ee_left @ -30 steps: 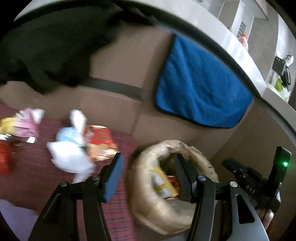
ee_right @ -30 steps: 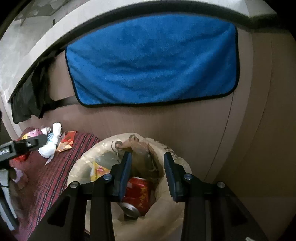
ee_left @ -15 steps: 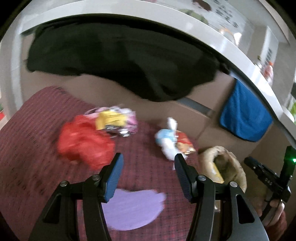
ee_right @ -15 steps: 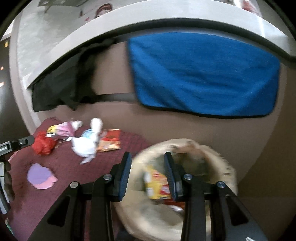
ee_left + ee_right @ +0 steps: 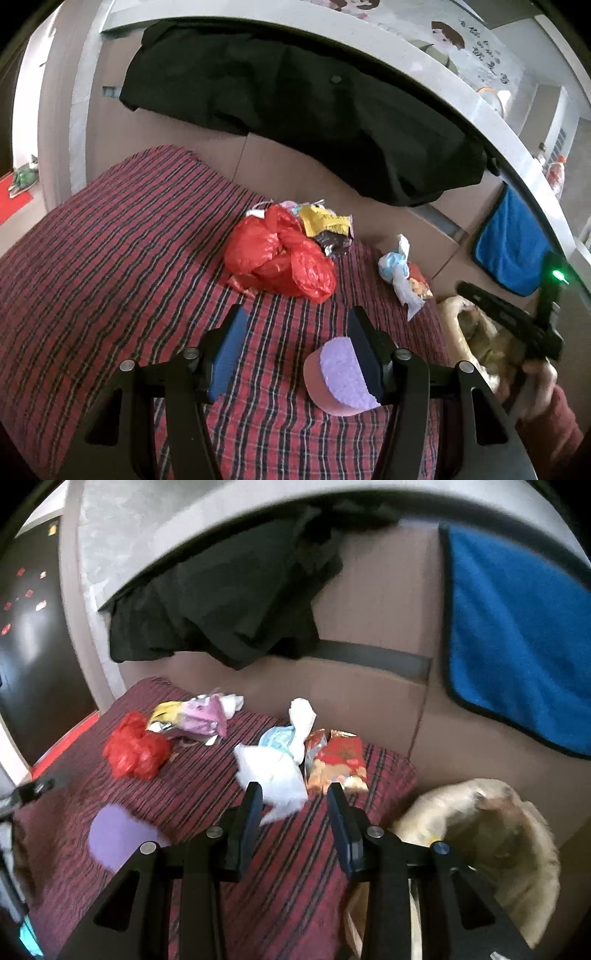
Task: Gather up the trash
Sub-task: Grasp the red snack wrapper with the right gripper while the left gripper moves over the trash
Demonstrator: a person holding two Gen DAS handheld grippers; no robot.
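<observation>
We hold both tools spread and empty: left tool (image 5: 295, 350) faces the red plastic bag (image 5: 280, 262), right tool (image 5: 293, 816) the white wrapper (image 5: 273, 771), trash lying beside the bin bag (image 5: 491, 834) for short carries.

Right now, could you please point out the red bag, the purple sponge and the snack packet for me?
red bag (image 5: 280, 258), left wrist view, middle of the crumpled plastic.
purple sponge (image 5: 341, 373), left wrist view, its purple top face.
snack packet (image 5: 338, 762), right wrist view, centre of the red front.
</observation>
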